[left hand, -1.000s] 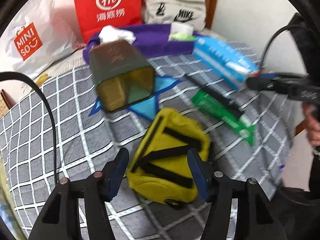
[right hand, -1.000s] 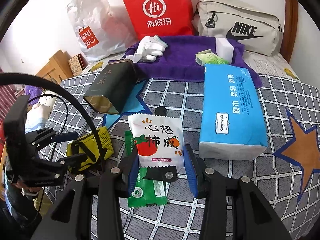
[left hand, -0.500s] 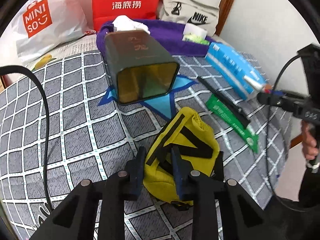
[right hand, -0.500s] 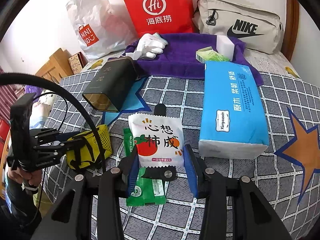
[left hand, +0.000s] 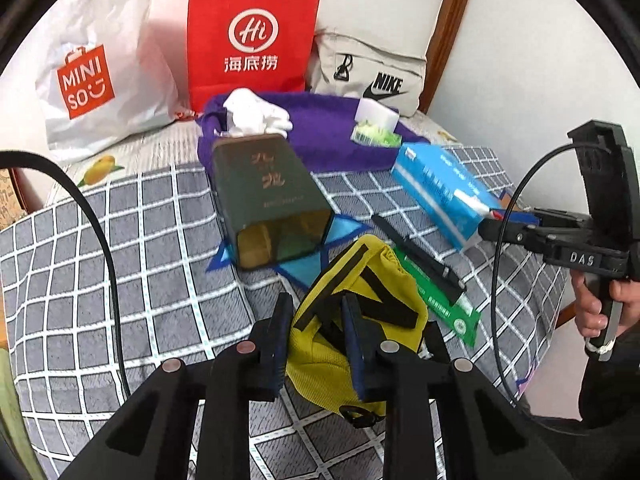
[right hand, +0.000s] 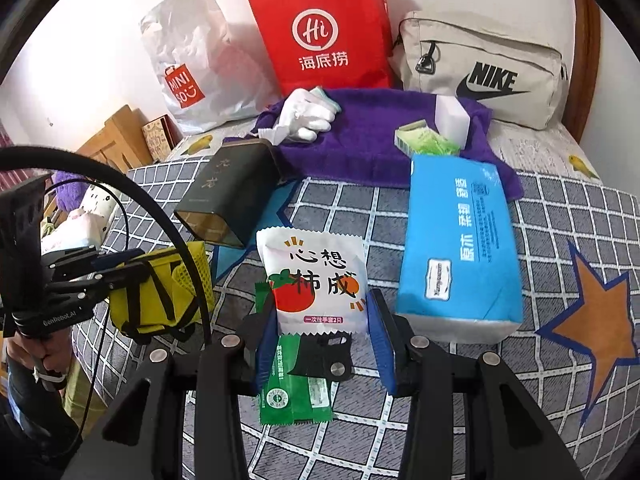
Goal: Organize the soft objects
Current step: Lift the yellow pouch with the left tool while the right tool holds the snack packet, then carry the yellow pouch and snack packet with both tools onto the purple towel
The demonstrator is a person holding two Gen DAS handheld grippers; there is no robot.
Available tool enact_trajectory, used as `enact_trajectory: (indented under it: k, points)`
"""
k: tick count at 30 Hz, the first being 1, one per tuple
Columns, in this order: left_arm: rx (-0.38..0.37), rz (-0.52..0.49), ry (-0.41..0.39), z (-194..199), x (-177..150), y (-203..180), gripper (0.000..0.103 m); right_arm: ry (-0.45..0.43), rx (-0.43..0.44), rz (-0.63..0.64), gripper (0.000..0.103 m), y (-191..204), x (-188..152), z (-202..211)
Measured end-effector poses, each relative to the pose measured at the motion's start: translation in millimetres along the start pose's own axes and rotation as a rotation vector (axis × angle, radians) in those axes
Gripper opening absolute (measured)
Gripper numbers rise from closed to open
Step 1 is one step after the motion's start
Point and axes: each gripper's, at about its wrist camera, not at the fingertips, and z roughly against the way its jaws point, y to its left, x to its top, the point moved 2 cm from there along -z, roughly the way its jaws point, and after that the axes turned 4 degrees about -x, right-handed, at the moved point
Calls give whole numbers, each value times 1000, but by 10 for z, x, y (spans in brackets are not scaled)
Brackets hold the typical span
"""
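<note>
A yellow mesh pouch (left hand: 360, 280) with black straps is pinched between the blue pads of my left gripper (left hand: 318, 308), which is shut on it and holds it just off the checked bed cover (left hand: 120, 260). The right wrist view shows the same pouch (right hand: 160, 292) at the left, hanging from the left gripper (right hand: 120, 268). My right gripper (right hand: 320, 312) is shut on a white packet with a tomato print (right hand: 316, 264), held above a green packet (right hand: 292, 392). From the left wrist view the right gripper (left hand: 492, 224) reaches in from the right.
A dark green tin (left hand: 268, 196) lies on its side mid-bed. A blue tissue pack (right hand: 456, 240) is at the right. Behind, a purple towel (left hand: 320, 132) carries white gloves (left hand: 256, 114) and a sponge. Red, Miniso and Nike bags line the wall.
The left jaws closed on the yellow pouch, then lifted it a little and rolled slightly. The right gripper and its white packet stayed put.
</note>
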Motion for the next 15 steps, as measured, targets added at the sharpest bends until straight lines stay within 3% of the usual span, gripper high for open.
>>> enact_trajectory:
  k: [15]
  points:
    - [4, 32, -43, -78, 505, 4, 24, -50, -17, 16, 42, -174, 370, 93]
